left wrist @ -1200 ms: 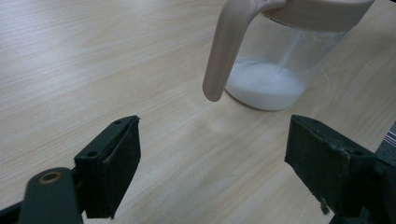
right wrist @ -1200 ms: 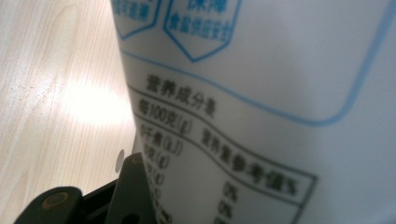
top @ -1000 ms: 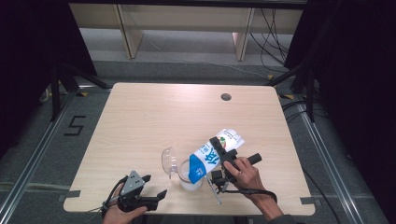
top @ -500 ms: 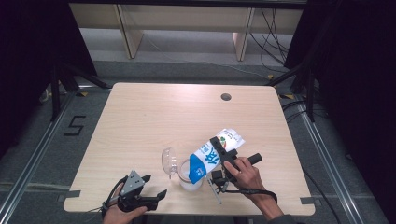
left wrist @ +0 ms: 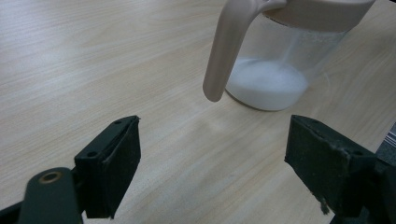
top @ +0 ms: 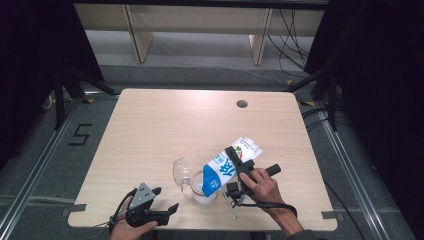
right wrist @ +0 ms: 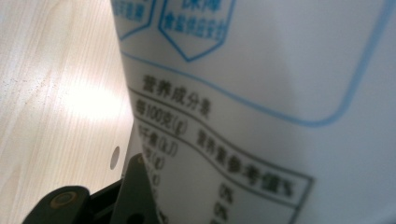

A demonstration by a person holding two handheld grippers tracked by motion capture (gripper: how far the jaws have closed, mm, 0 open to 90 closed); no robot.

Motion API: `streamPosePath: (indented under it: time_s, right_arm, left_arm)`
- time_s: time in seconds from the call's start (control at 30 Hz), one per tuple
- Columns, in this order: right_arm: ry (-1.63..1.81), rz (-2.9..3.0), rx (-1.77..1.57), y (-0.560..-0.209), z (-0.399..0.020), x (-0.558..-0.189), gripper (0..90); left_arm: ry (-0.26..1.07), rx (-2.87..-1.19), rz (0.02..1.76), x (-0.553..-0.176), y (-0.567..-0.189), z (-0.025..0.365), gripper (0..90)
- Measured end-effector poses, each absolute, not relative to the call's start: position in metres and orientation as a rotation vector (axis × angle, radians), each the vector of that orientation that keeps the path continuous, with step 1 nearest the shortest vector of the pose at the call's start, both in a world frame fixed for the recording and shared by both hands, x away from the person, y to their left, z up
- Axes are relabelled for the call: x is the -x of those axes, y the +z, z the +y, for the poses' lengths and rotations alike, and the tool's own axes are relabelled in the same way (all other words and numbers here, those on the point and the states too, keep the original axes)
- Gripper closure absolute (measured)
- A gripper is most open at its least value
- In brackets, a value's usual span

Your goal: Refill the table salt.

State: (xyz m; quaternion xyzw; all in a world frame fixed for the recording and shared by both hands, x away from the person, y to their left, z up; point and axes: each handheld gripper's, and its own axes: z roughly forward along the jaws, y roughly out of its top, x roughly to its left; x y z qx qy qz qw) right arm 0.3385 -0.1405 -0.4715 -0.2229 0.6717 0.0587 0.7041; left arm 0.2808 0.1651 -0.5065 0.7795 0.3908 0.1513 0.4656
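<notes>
Light wood-grain table point(top: 160, 130), rounded corners, small round hole point(top: 242, 104) near the far edge. Grey floor around it, a "5" mark point(top: 80, 135) taped on the floor at left, pale shelf legs and cables behind, dark curtains both sides.

Right hand point(top: 262, 186) comes in from the bottom edge, forearm angled up-left, right tool point(top: 239, 162) clenched across a blue-and-white bag point(top: 227, 167). Bag is tilted, blue end down over the mouth of a clear jug point(top: 202, 189) near the table's front edge. Right tool view: printed white bag surface point(right wrist: 261, 93) pressed close against the one dark jaw that shows at bottom left.

Jug holds white powder point(left wrist: 267, 84) at its bottom, beige handle point(left wrist: 226, 51) facing the left tool, lid point(top: 180, 172) flipped up to its left.

Left hand point(top: 127, 227) at the front-left corner, low at the table, left tool point(top: 165, 200) released, jaws wide apart with nothing between, aimed at the jug but well short of it.
</notes>
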Motion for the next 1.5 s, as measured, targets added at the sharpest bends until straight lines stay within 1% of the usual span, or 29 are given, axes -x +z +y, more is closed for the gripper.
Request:
streamPosePath:
  time_s: [1.5]
  right_arm:
    - [0.12, 1.472, 0.507, -0.4706, -0.1405, -0.3379, 65.6]
  left_arm:
    - [0.372, -1.917, 0.955, -0.2807, -0.5063, 0.1654, 17.7]
